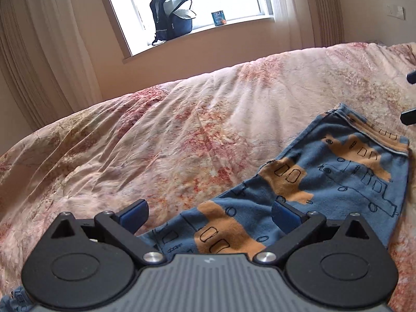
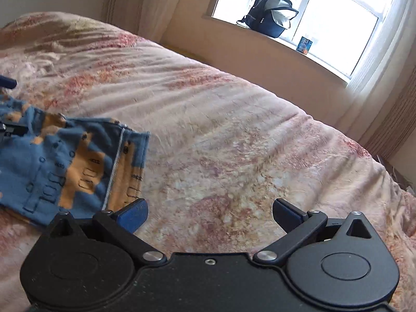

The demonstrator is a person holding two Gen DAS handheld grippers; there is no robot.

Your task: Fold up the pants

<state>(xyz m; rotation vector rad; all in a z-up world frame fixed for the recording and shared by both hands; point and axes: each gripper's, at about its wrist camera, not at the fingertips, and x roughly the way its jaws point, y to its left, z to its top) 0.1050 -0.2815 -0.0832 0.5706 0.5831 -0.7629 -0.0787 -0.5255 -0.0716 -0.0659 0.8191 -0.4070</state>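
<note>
Across the wrinkled bedspread (image 1: 161,130) lay the pants (image 1: 325,171), flat for folding. Both the left gripper (image 1: 209,214) and right gripper (image 2: 209,214) stood spread, empty (nothing pinched).

The pants (image 1: 325,179) lie flat on the bed (image 1: 156,135). Behind the bed, a window sill (image 1: 197,32) carries a backpack (image 1: 171,17), with a small box (image 1: 218,18) to the backpack's right. Curtains (image 1: 49,59) hang on both sides of the window, behind the bed.
</note>
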